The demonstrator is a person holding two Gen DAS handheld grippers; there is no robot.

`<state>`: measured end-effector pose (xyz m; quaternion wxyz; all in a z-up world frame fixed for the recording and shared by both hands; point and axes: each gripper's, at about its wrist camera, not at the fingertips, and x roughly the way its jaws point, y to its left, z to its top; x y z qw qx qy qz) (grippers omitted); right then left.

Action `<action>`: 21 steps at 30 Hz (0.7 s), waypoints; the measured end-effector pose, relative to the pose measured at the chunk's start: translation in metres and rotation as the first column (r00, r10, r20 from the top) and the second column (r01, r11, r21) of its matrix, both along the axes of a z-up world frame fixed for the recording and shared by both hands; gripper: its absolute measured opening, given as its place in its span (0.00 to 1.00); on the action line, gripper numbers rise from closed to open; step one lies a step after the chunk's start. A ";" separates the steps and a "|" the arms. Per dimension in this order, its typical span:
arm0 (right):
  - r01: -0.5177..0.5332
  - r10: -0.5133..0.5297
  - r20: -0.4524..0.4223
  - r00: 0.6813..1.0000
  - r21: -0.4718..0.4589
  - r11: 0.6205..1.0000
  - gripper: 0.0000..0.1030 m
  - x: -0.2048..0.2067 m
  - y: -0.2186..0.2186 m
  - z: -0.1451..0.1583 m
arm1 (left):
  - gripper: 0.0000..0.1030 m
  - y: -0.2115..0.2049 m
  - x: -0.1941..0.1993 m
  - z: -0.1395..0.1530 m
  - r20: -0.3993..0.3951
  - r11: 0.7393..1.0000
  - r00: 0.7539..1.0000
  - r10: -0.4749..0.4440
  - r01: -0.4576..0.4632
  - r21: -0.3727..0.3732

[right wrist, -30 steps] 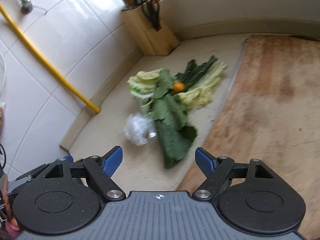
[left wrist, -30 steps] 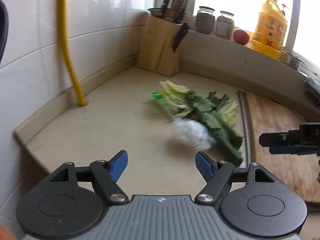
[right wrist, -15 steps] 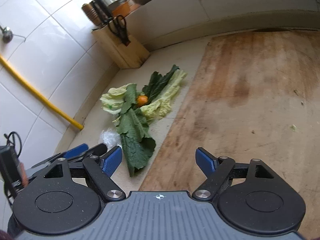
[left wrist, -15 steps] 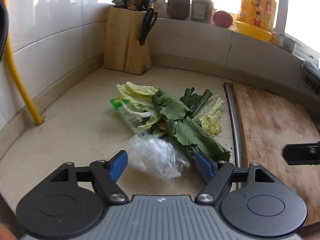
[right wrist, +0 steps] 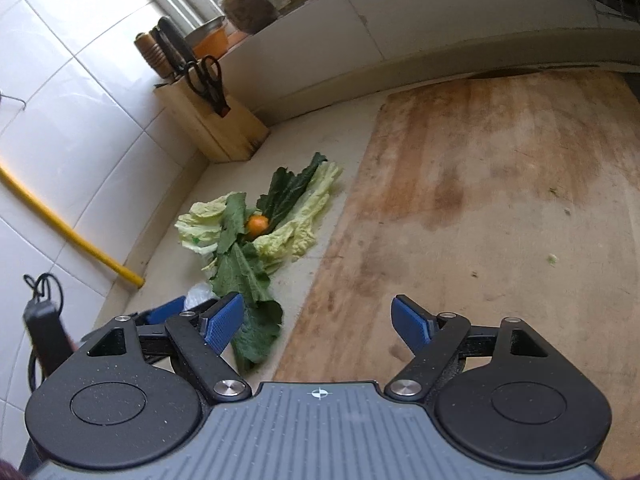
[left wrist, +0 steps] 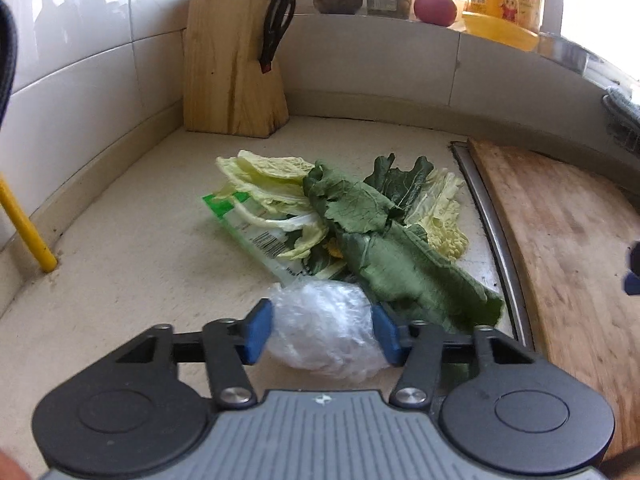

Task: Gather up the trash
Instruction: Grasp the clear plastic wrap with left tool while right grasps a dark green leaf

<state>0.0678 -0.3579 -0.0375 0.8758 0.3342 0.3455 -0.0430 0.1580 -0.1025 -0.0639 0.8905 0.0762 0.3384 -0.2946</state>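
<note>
The crumpled plastic wrap (left wrist: 325, 330) lies on the desk (left wrist: 132, 240) squarely between the blue pads of the left hand-held gripper (left wrist: 320, 330), which touch both its sides, while the right hand-held gripper (right wrist: 318, 326) hangs wide open over the cutting board (right wrist: 500, 208), farther off.

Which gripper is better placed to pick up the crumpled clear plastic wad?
Left. The left gripper has its blue pads on both sides of the crumpled clear plastic wad. The right gripper hangs open over the wooden cutting board, holding nothing.
</note>
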 end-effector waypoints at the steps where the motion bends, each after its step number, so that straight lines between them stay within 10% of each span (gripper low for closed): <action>1: -0.010 0.010 -0.001 1.000 -0.007 1.000 0.83 0.005 0.003 0.001 | 0.39 0.006 0.000 0.001 -0.010 1.000 1.000 0.000 0.000 -0.014; 14: -0.214 0.217 -0.003 0.976 -0.179 0.960 0.82 0.117 0.062 0.013 | 0.34 0.081 0.006 0.013 -0.073 0.991 0.995 0.075 -0.082 -0.105; 21: -0.294 0.284 -0.077 0.956 -0.293 0.910 0.82 0.179 0.094 -0.002 | 0.47 0.072 0.017 0.002 -0.099 0.992 0.994 0.037 -0.048 -0.113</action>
